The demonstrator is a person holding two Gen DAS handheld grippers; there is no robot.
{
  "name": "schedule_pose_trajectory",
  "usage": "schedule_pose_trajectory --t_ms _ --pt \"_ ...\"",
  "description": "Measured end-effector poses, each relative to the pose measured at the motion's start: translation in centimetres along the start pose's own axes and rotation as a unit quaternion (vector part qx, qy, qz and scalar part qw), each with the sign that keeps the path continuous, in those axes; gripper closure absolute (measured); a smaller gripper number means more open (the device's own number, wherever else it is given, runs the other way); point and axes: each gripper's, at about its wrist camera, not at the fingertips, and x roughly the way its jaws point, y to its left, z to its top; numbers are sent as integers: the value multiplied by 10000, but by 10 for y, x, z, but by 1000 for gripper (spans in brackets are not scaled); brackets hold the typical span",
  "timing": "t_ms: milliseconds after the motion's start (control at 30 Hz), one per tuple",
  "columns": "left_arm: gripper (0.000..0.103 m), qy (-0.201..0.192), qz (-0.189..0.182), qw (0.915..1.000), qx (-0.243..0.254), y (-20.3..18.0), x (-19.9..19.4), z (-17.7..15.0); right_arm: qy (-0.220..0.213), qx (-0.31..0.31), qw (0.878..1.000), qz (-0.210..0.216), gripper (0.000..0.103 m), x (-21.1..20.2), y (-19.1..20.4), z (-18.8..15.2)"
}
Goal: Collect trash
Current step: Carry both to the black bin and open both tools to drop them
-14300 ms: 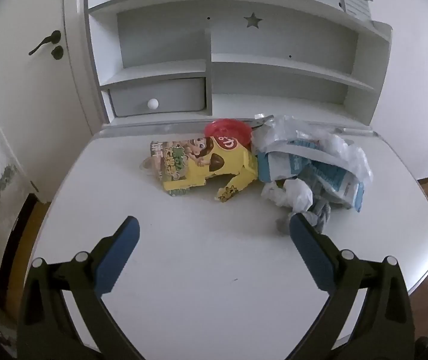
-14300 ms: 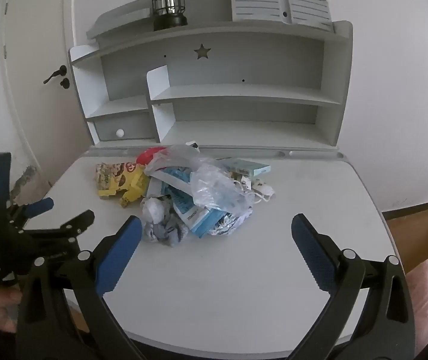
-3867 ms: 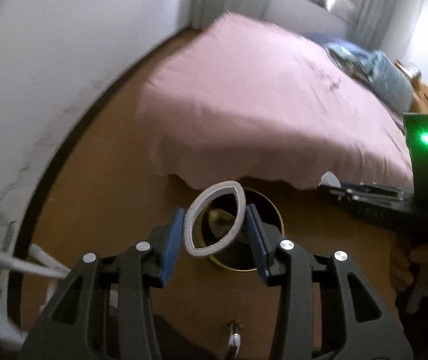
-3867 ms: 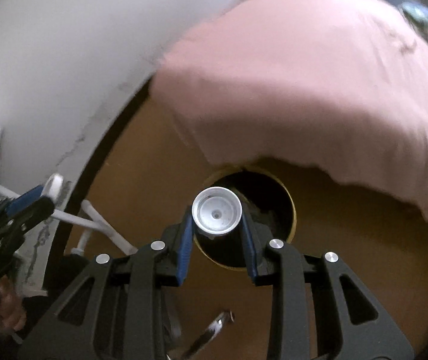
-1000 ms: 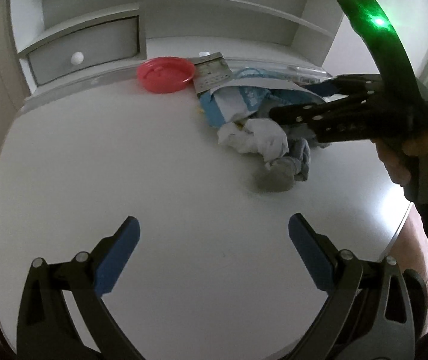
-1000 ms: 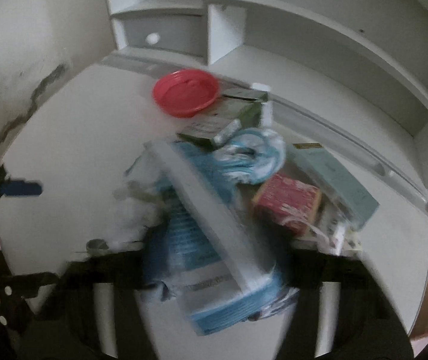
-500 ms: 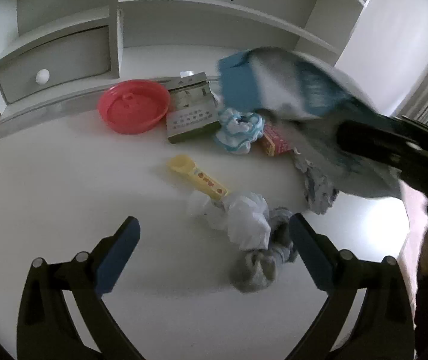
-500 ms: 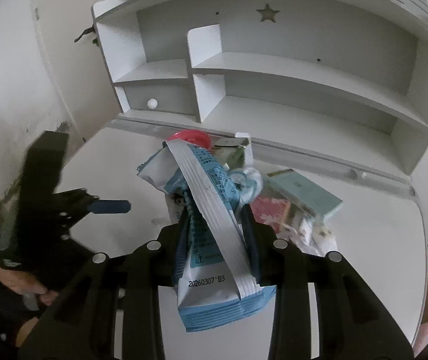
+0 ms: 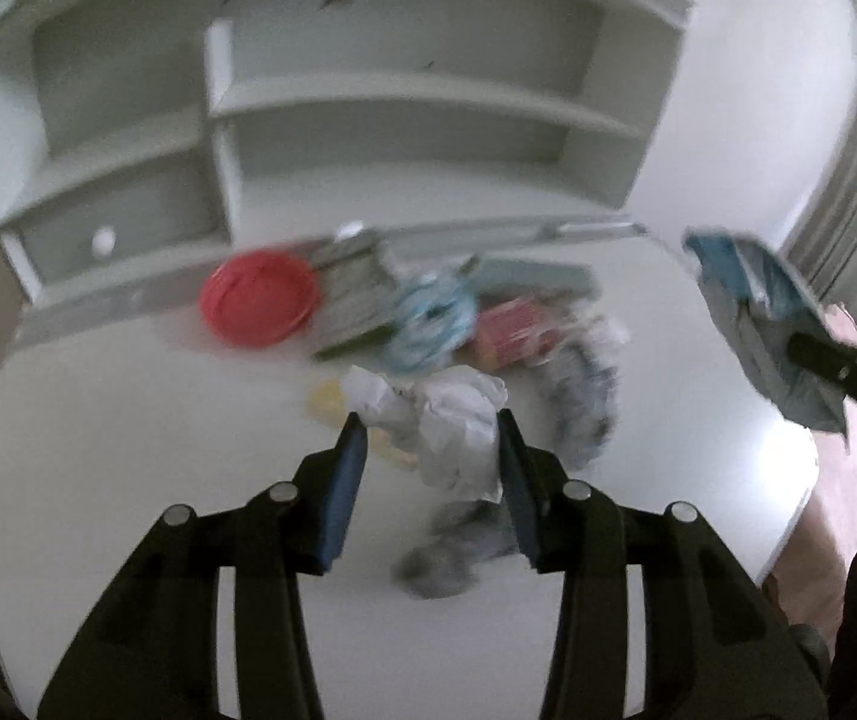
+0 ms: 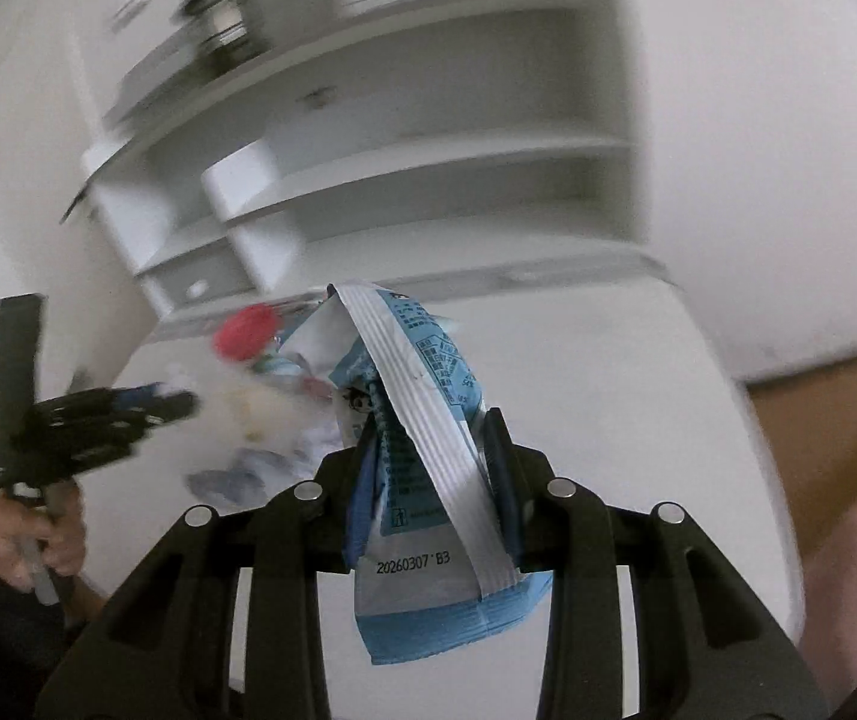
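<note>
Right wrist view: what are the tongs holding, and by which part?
The right tongs are shut on the blue-and-white snack bag, pinched across its crumpled middle; its date-printed end hangs below the fingers.

White rounded desk (image 9: 128, 480) with shelf hutch (image 9: 398, 102) at back carried blurred litter: red round plastic lid (image 9: 257, 298) near hutch, pale blue crumpled wrapper (image 9: 428, 324), red small packet (image 9: 512, 330), white crumpled tissue (image 9: 446, 414), grey crumpled wad (image 9: 446, 564).
</note>
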Motion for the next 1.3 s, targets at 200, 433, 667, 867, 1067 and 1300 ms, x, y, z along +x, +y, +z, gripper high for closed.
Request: schedule_pose_trajectory --t_ms 200,433,667,867,1067,1300 --pt "60 0 -1016 9887 1100 -133 29 2 -206 1048 9882 -1094 70 -68 -113 -61" --pt "60 194 -2440 9451 2164 -337 65 -40 -358 2379 9322 -2703 69 -159 -235 -170" --pt "60 742 -3273 8928 3006 -484 129 -127 -64 3911 8582 -3324 69 -202 -328 -300" --pt "60 1665 -3220 8645 3483 -538 202 -212 428 4841 8091 -3304 69 -188 -369 -389" --pt "60 2127 -3075 8540 3618 -554 233 -251 733 5324 7860 -3056 69 -173 -387 -436" --pt "59 2236 -3072 8512 3621 -570 237 -247 639 5436 7853 -2892 59 -168 -399 -446"
